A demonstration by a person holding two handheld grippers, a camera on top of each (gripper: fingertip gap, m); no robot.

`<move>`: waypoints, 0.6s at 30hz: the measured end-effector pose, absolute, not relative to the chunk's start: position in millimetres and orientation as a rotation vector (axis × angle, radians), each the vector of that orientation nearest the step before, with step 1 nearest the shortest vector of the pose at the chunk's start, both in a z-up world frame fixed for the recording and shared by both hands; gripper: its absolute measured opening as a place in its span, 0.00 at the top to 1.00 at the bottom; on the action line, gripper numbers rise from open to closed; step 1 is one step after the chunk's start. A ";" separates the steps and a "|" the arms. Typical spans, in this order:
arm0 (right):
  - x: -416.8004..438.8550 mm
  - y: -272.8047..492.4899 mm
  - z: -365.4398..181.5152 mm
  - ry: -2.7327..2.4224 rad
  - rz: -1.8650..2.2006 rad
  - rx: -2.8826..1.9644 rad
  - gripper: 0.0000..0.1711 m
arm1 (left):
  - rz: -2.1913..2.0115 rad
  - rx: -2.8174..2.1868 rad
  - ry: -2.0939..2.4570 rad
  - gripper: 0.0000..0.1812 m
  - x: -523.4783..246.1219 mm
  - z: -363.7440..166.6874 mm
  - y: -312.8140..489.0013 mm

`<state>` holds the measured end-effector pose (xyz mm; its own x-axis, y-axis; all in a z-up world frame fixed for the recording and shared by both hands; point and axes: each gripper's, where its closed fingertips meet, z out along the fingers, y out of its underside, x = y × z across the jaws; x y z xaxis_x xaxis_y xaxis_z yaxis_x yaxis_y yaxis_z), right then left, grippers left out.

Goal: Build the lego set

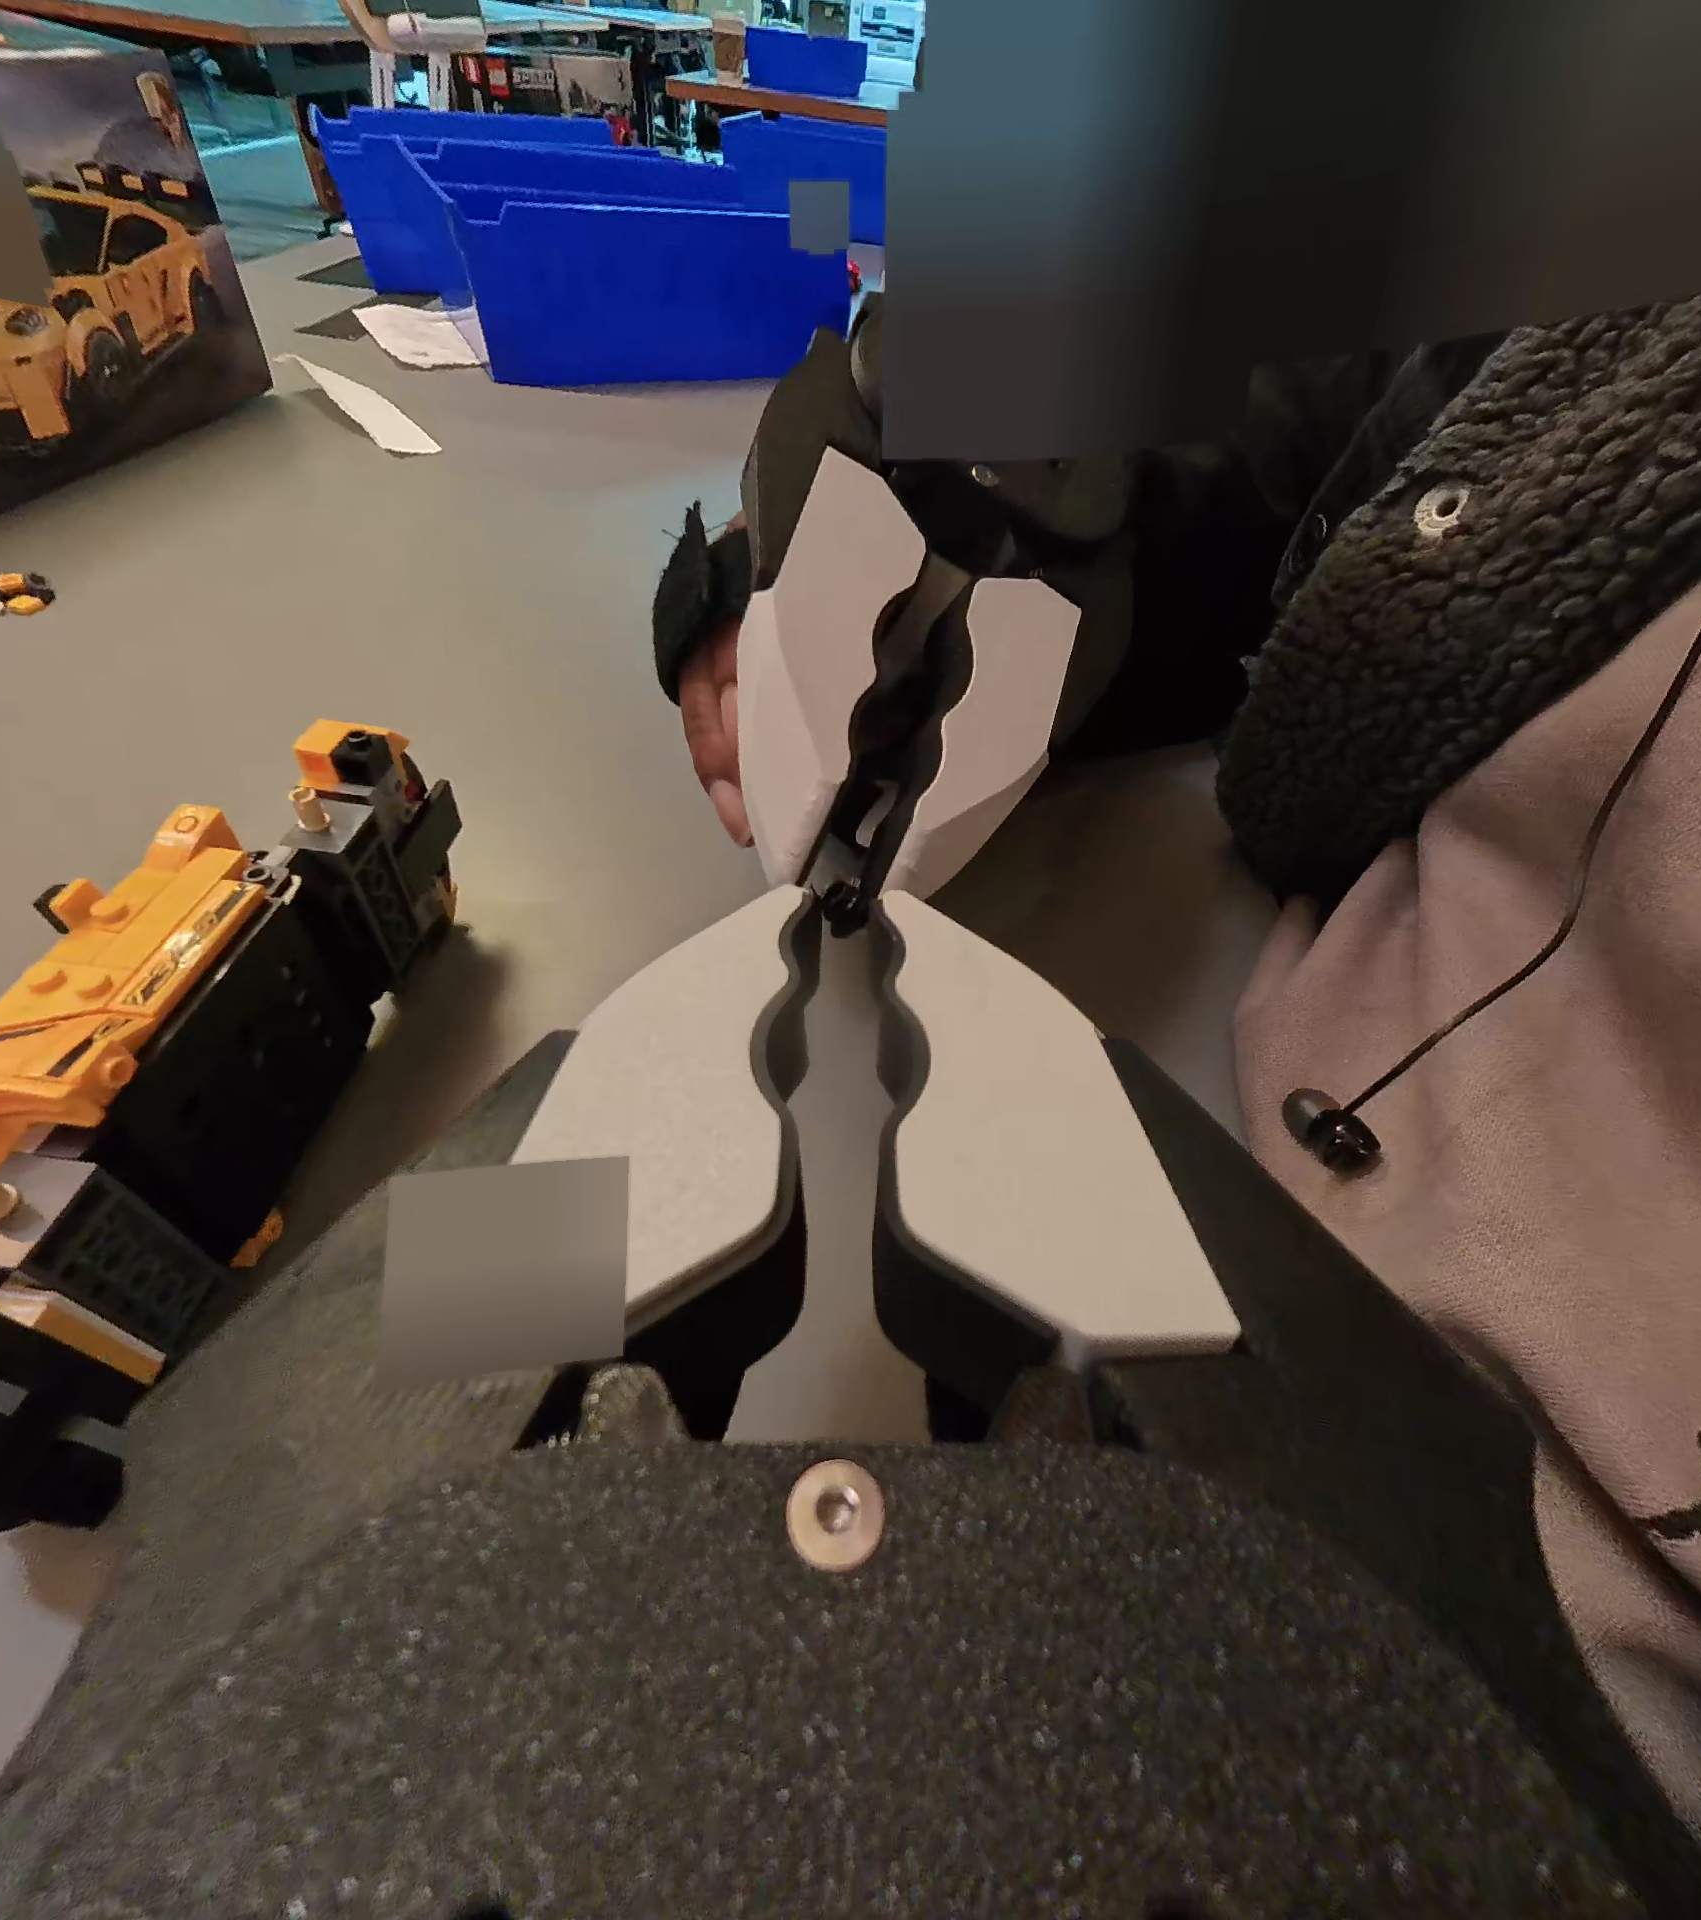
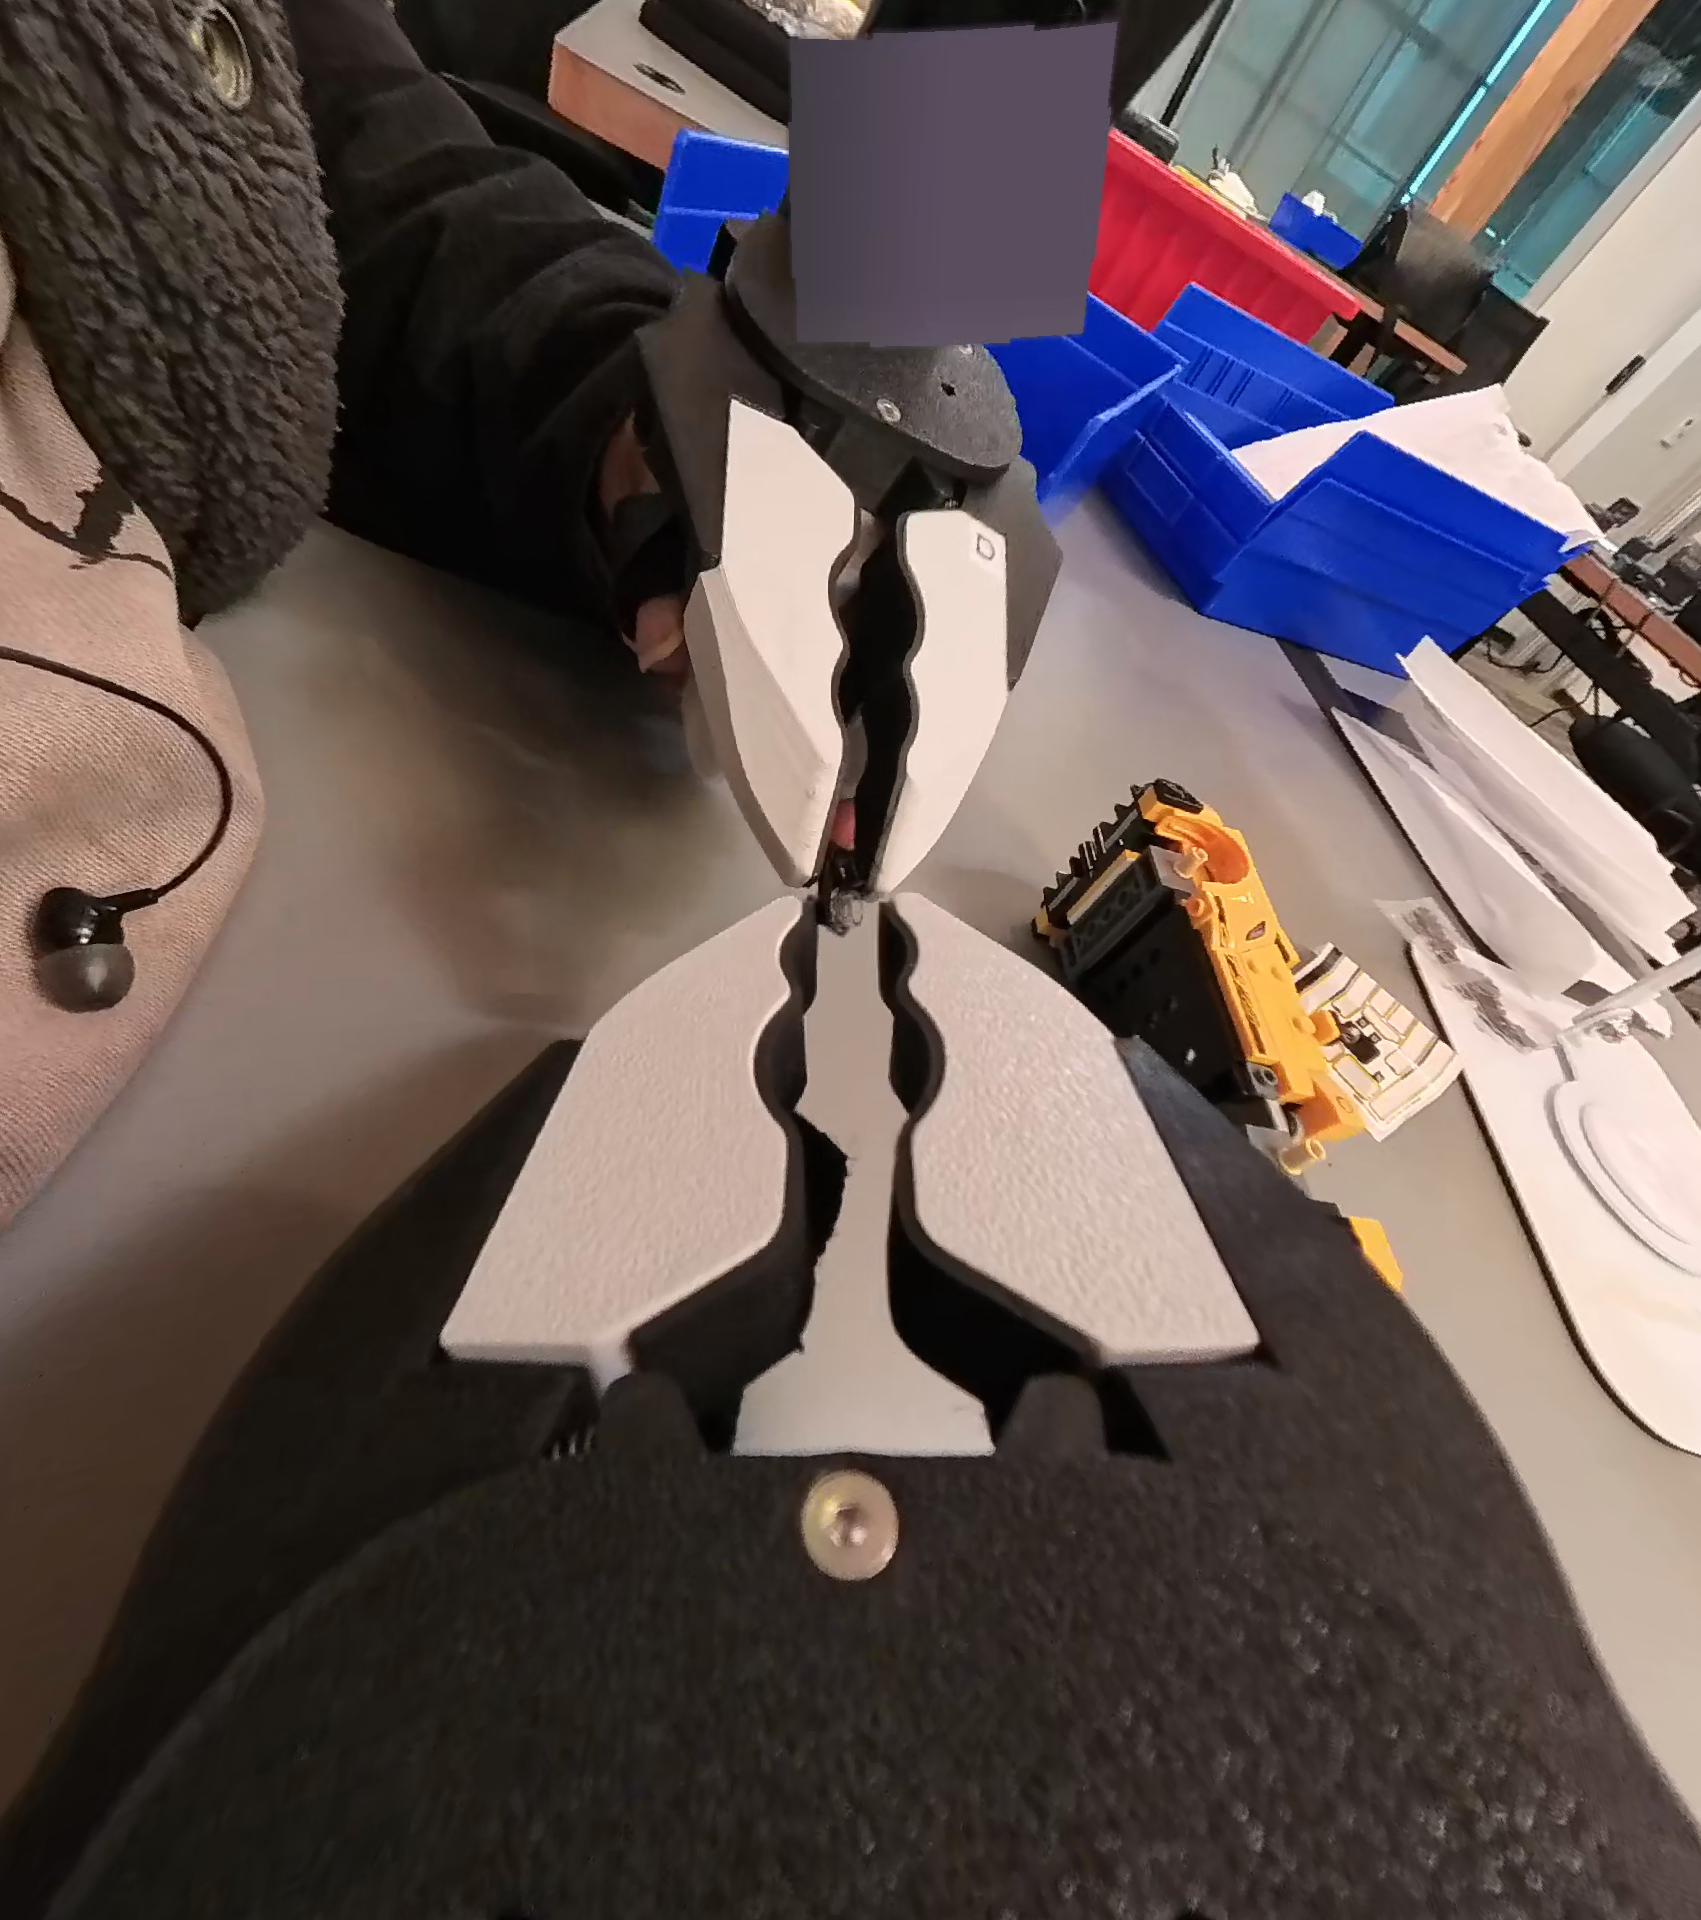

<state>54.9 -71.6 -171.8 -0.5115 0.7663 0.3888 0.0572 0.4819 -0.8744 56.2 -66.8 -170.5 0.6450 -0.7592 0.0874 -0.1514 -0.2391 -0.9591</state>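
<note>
Sitting at the far left of the left wrist view, a printed set box showed a yellow car, with a small cluster of loose bricks on the grey table in front of it. Nearer the camera lay the partly built orange and black lego car, well apart from both tools. Blue bins stood at the back beside scattered papers.

At the centre, the left gripper met the right gripper tip to tip above the table. A tiny black piece sat at the point where they met; both pairs of fingers were nearly closed on it, and each seemed to pinch it, though the contact was too small to be sure. A hand in a dark sleeve held the right tool. To the right hung an earbud on its cord against a pale garment.

From the right wrist view, the same meeting showed at the middle, the right gripper below and the left gripper above, the black piece between them. Further right lay the lego car, then white sheets.
</note>
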 end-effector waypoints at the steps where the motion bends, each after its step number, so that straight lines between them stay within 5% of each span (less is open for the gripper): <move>1: 55.6 -72.8 -171.3 -1.902 1.084 -0.675 0.95 | -0.670 -1.736 0.748 0.95 56.4 -169.7 -67.1; 18: 53.8 -68.9 -163.7 -1.843 0.842 -0.484 0.96 | -0.835 -1.784 0.649 0.96 58.1 -167.2 -68.0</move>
<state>53.8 -68.9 -163.7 -0.4098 0.6585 0.6313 -0.0459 0.6763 -0.7352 58.1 -68.0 -167.2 0.6148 -0.7516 0.2390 -0.0460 -0.3367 -0.9405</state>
